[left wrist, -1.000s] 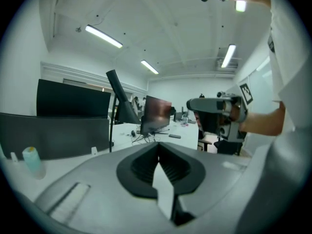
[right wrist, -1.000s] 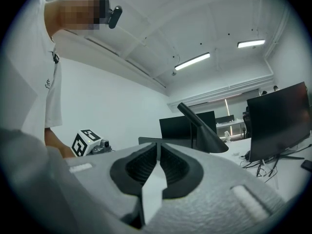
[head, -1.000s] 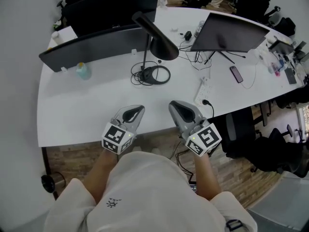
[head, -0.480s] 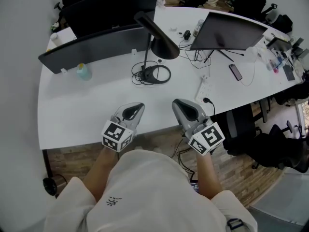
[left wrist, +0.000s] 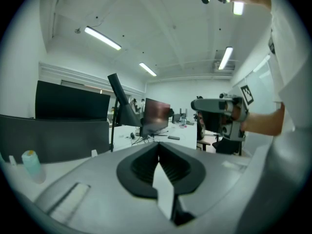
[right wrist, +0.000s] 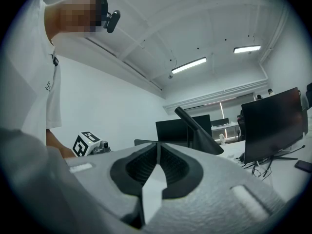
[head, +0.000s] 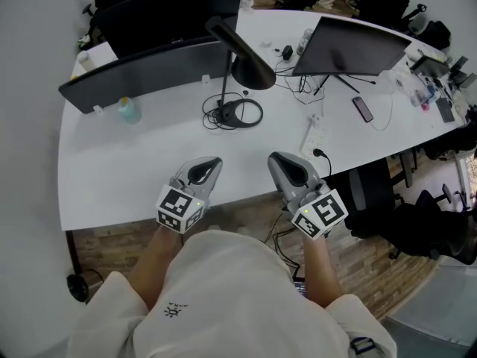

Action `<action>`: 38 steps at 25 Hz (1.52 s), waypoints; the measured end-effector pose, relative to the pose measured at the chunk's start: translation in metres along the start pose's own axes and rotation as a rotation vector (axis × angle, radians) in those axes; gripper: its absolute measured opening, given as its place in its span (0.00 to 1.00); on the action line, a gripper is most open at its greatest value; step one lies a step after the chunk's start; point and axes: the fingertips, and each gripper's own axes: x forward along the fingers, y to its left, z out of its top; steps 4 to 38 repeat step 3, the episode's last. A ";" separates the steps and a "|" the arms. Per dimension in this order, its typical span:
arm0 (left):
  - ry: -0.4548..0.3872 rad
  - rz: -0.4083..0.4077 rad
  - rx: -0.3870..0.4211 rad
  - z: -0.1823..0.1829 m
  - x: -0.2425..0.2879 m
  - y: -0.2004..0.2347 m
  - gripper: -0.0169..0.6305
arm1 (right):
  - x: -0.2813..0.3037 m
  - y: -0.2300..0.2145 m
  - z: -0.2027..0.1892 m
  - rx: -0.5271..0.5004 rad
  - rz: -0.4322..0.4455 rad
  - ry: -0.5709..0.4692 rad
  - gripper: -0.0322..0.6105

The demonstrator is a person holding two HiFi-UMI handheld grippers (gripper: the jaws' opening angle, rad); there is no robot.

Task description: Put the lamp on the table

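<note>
The black lamp [head: 240, 62] stands upright on the white table [head: 119, 162], its cone shade [head: 251, 71] drooping over a ring-shaped base [head: 240, 114]. It also shows beyond the jaws as the lamp [left wrist: 118, 106] in the left gripper view and the lamp [right wrist: 197, 130] in the right gripper view. My left gripper [head: 209, 165] hovers at the table's near edge, shut and holding nothing. A little to its right my right gripper [head: 285, 162] is likewise shut and empty. Both are well short of the lamp.
Two dark monitors [head: 160, 39] stand behind the lamp at the left, a third monitor [head: 350, 49] at the right. A green bottle [head: 128, 109], a power strip [head: 314, 136], a phone [head: 364, 110] and cables lie on the table. Office chairs [head: 417, 222] stand at the right.
My right gripper has drifted slightly to the right and toward me. The left gripper and the lamp have barely moved.
</note>
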 end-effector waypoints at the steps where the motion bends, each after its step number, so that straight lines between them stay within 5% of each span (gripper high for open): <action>1: 0.001 0.001 -0.001 -0.001 0.000 0.000 0.02 | -0.001 0.000 0.000 0.001 -0.001 0.000 0.08; 38: 0.004 0.003 -0.008 -0.002 0.001 0.000 0.02 | -0.002 -0.001 -0.001 0.003 -0.004 0.000 0.08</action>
